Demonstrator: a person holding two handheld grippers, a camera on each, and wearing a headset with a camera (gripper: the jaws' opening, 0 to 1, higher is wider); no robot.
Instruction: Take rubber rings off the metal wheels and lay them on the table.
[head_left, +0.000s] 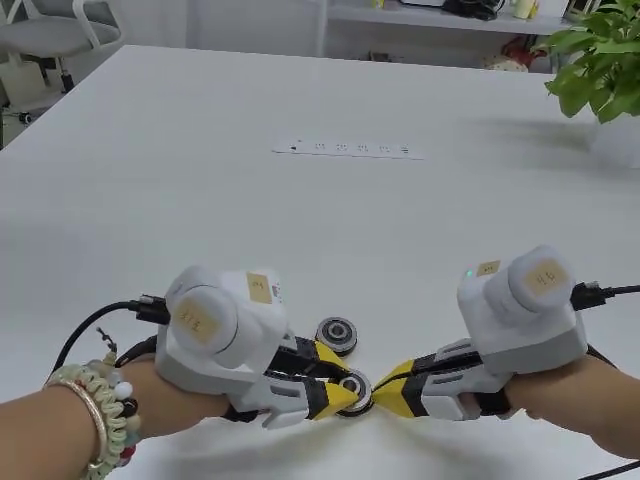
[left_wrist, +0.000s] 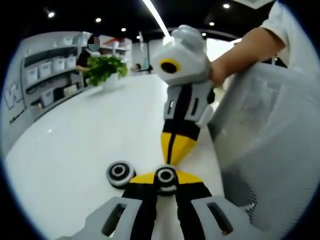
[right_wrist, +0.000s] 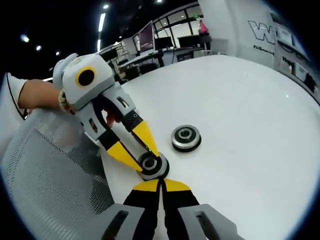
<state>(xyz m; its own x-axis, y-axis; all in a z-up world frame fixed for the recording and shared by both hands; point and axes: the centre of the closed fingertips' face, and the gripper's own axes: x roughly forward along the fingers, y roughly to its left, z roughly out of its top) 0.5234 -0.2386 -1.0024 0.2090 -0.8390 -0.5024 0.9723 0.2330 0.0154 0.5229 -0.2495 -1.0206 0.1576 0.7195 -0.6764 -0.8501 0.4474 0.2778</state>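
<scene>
Two metal wheels sit by the bench (head_left: 300, 220)'s near edge, loads of open top beyond. Left hand-held gripper (head_left: 338, 378) pinches one wheel (head_left: 355, 390); right hand-held gripper (head_left: 385, 380), jaws pressed together, touches its rim. Other wheel (head_left: 337, 335) just beside.

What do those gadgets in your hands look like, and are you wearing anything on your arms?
The left tool and right tool match. Each has a rounded light-grey body with a yellowish sticker on top and black jaws ending in pointed yellow tips. Black cables trail from the back. Beaded bracelets sit on the left wrist, and the other arm has a white short sleeve.
</scene>
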